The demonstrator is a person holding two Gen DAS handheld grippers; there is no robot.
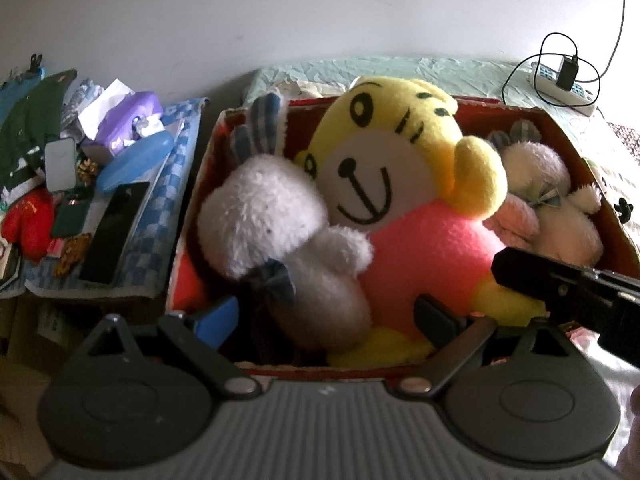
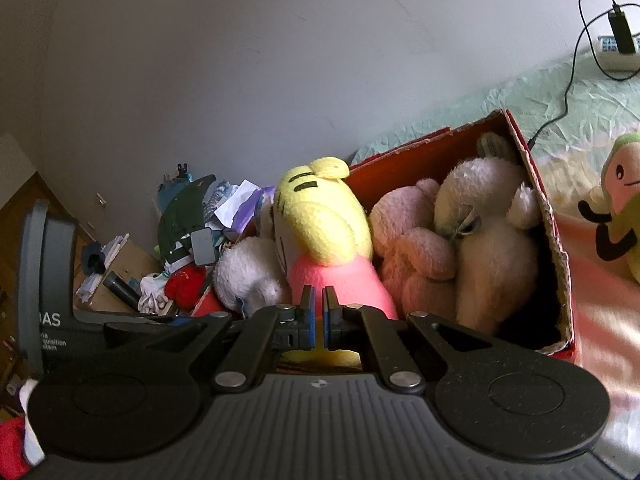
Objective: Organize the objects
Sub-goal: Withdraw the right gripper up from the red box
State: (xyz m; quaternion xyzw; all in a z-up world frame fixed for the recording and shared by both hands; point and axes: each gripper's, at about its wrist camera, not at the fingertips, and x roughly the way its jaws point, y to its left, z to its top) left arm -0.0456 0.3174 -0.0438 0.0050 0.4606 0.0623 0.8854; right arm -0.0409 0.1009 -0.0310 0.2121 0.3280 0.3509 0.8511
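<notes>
The red cardboard box [image 1: 552,120] sits on the bed's pale green sheet [image 1: 440,68], up near the wall edge, and it's stuffed with plush toys. Biggest one is the yellow tiger [image 1: 400,152] in a pink shirt, lying on its back across the middle of the box with its head toward the far wall. A white bunny [image 1: 280,216] with checkered ears is wedged against the box's left wall, leaning on the tiger. On the other side, a pink bear [image 2: 408,248] and a cream plush [image 2: 492,220] are squeezed into the right end, touching each other and the box wall.

The left gripper [image 1: 326,316] hangs over the near edge of the box with its jaws spread wide, the bunny's lower body between them, but I can't tell if the pads actually touch it. The right gripper [image 2: 319,316] is clenched tight with nothing in it, fingertips just in front of the tiger's pink shirt at the near edge.

Outside the box, a green plush [image 2: 624,220] with a smiley face lies on the bed past the box's right wall. A power strip [image 1: 560,88] with a charger sits at the bed's far corner.
</notes>
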